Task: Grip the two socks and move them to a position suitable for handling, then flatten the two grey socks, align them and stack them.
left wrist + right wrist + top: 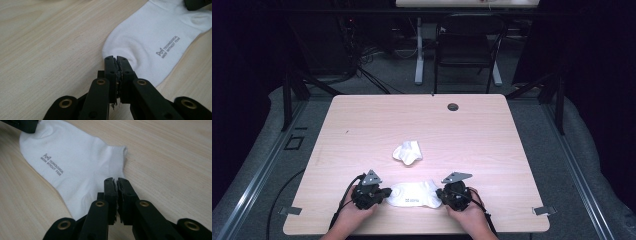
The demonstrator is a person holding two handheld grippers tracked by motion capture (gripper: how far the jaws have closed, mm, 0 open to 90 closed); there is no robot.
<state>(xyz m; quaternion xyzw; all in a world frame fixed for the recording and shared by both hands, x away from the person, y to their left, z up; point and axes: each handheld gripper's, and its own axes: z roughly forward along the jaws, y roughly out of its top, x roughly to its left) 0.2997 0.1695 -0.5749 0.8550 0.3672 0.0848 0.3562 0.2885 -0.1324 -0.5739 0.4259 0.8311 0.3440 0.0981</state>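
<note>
At the near edge of the table (pixel 362 120), between our two hands, we see a white sock (pixel 414 194) lying flat on the light wood. It is a short ankle sock, clean and smooth. The left gripper (pixel 116 58) has its jaws pressed together at the rounded end of the sock, and they seem to pinch the fabric edge there. The right gripper (pixel 116 179) also has its jaws pressed together, right at the opposite end near the ribbed cuff; we cannot tell if fabric is caught between them. On the side of the sock we read a small grey logo with the words "TECHNOLOGICAL" and "MARCH WITHOUT FEAR", though the first small word is not fully sharp. Farther away, near the table's middle, lies a second white sock (pixel 408 152), crumpled.
</note>
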